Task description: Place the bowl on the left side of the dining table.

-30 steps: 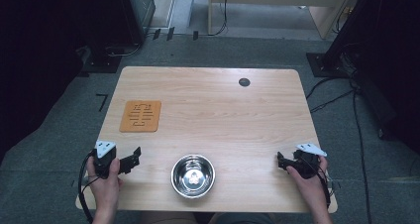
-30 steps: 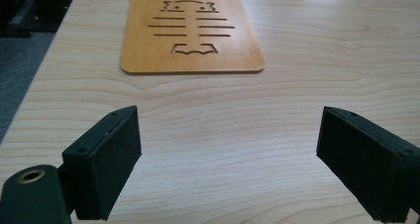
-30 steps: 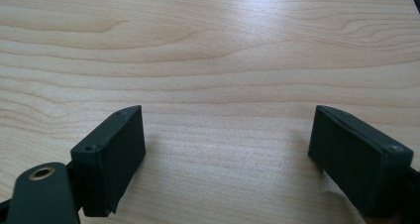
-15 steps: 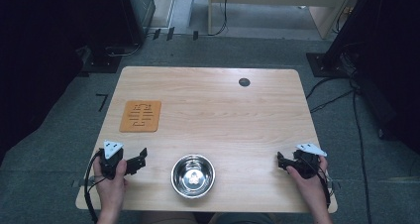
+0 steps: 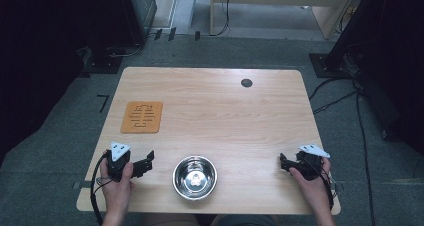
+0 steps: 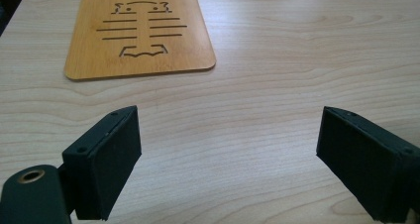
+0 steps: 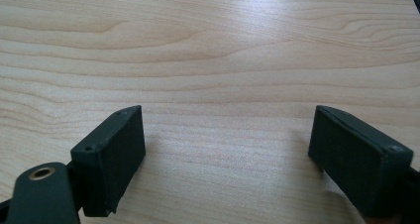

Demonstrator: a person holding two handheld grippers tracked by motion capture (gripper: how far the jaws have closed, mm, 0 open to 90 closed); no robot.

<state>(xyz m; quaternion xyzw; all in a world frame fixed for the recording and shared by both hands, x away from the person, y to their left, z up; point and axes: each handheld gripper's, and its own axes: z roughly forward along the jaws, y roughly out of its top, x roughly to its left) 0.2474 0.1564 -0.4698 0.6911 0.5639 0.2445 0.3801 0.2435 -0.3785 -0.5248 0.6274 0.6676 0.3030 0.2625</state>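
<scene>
High view: left tongs (image 5: 145, 162) and right tongs (image 5: 286, 162) resting wide open, empty, flanking steel bowl (image 5: 195, 177) at tabletop (image 5: 220, 116) near edge — approach pending; probably needing left tongs closing on bowl's rim.

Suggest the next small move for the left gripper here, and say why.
Probably ease the left gripper toward the steel bowl beside it. Its jaws stand open with nothing between them, it rests on the table near the bowl's rim, and the bowl is the nearest thing; the wooden trivet lies farther off.
</scene>
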